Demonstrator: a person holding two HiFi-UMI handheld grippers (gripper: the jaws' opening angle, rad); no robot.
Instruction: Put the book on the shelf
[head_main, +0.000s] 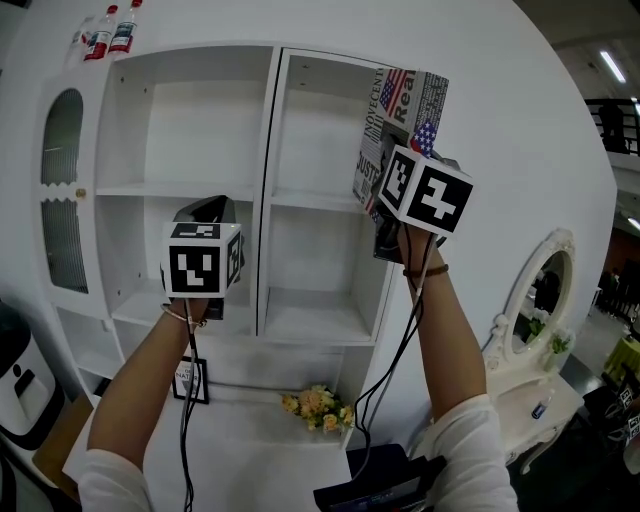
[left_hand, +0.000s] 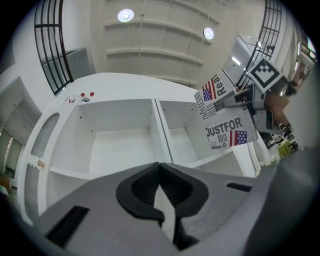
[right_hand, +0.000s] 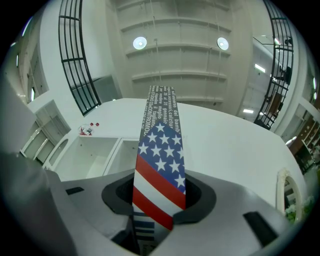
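Note:
The book (head_main: 400, 115), wrapped in newsprint with a stars-and-stripes flag, is held up on edge in front of the top right compartment of the white shelf unit (head_main: 268, 190). My right gripper (head_main: 390, 210) is shut on its lower part. In the right gripper view the flag-printed spine (right_hand: 160, 170) stands between the jaws of that gripper (right_hand: 159, 192). My left gripper (head_main: 212, 208) hovers before the middle left compartment, holding nothing. Its jaws (left_hand: 159, 167) meet at the tips. The left gripper view also catches the book (left_hand: 227, 117) at the shelf's right side.
Two bottles (head_main: 110, 30) stand on top of the shelf unit. An arched glass door (head_main: 62, 190) is at its left. Below lie a bunch of yellow flowers (head_main: 318, 405) and a small framed sign (head_main: 190, 380). An oval mirror (head_main: 540, 290) stands at the right.

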